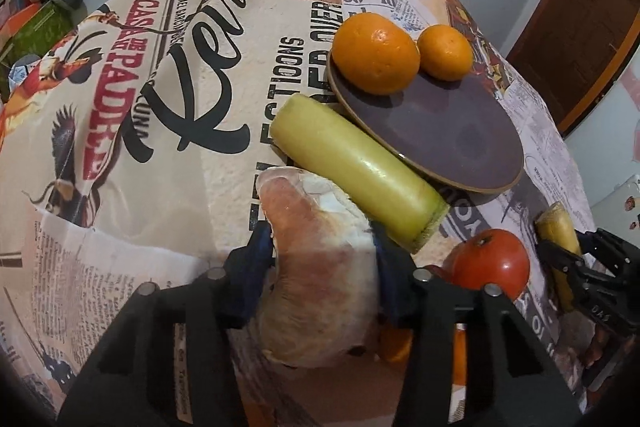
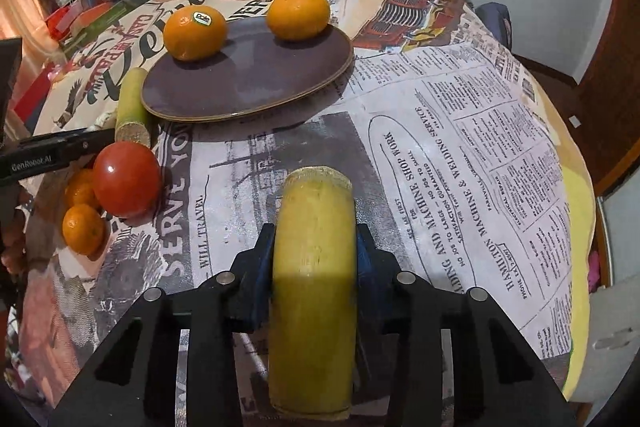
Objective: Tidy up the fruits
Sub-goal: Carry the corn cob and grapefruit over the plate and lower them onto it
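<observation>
Holding a sugarcane piece (image 2: pixel 314 263) clamped in our right gripper (image 2: pixel 314 247) | left gripper (image 1: pixel 324 267) closed on a pinkish fruit (image 1: pixel 320 279) | plate (image 1: pixel 460 135) carried two oranges (image 1: pixel 376 53) | risk: cane could roll off the shallow plate.

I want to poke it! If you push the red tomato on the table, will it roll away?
Probably a little. The tomato looks round and smooth, so a push would likely roll it. It sits on soft, wrinkly cloth, which may slow it. Two small oranges lie right beside it, so it might bump them. Its shiny skin could be slippery.
</observation>
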### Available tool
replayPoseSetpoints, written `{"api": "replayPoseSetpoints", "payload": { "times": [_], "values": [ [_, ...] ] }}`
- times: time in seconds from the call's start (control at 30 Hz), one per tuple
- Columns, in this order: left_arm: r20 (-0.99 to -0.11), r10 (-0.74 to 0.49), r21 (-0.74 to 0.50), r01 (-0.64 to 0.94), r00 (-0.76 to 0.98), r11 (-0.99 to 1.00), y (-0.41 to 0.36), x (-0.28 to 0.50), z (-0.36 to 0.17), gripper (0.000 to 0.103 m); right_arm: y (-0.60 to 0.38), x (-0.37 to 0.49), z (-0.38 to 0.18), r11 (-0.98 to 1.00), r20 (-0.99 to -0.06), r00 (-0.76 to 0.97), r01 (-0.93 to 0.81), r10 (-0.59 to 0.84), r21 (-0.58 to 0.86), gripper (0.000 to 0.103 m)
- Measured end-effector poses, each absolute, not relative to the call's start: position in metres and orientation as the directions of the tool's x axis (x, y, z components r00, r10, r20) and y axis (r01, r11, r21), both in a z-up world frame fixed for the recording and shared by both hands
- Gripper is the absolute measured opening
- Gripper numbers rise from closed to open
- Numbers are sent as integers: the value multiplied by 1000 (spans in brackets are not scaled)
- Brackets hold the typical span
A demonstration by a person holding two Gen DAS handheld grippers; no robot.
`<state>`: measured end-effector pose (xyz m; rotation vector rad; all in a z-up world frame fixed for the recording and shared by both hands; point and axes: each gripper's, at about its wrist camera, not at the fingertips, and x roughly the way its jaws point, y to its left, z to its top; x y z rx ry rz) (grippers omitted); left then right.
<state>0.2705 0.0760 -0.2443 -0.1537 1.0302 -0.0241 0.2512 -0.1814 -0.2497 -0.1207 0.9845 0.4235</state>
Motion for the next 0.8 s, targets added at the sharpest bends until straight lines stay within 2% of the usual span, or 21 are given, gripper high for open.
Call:
{"api": "replayPoseSetpoints", "payload": {
  "times": [0.2, 0.8],
  "values": [
    [-848, -83, -134, -60, 523, 989, 79, 262, -235, 41, -190, 248, -242, 914, -817, 479, -384, 321, 134, 34],
    [-756, -81, -145, -45, 650, 988, 76, 229, -163, 40, -204, 237, -185, 915, -727, 591, -384, 349, 127, 34]
  ]
}}
